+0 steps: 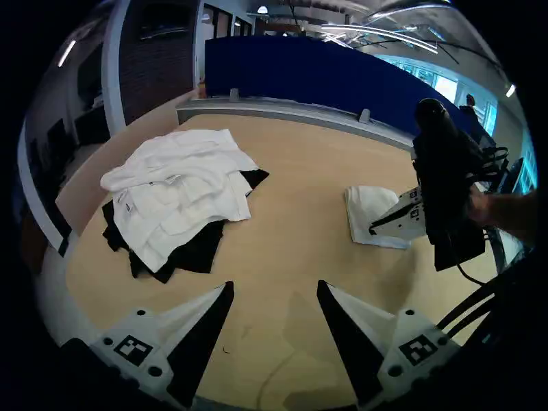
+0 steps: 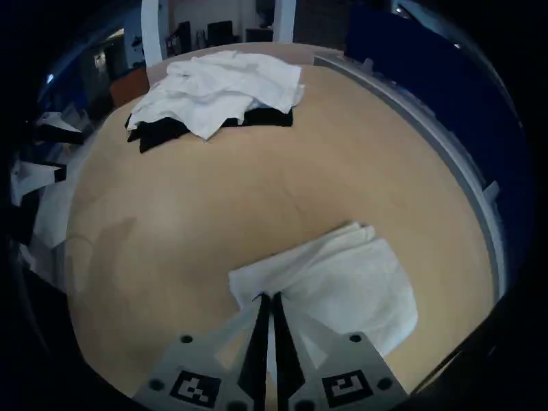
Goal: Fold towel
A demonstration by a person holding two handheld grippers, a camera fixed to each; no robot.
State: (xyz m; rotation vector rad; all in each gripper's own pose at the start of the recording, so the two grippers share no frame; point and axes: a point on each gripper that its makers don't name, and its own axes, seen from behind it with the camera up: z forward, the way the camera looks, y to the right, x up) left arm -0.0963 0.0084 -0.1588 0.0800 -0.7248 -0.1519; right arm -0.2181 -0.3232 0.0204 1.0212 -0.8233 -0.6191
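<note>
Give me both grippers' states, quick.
Left gripper: open, holding nothing.
Right gripper: closed at the towel edge; whether it pinches the cloth cannot be told.

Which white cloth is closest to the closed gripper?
The small towel, lying alone at the right gripper; the white pile sits far off.

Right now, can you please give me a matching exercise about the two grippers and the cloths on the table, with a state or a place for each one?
Things:
1. left gripper
2. right gripper
3. folded towel
4. cloth pile

States or places:
A. white pieces lying over black ones
B. fingers wide apart above bare table
C. fingers closed, tips at the towel's edge
D. all white, lying alone

Pairs: 1-B; 2-C; 3-D; 4-A
</note>
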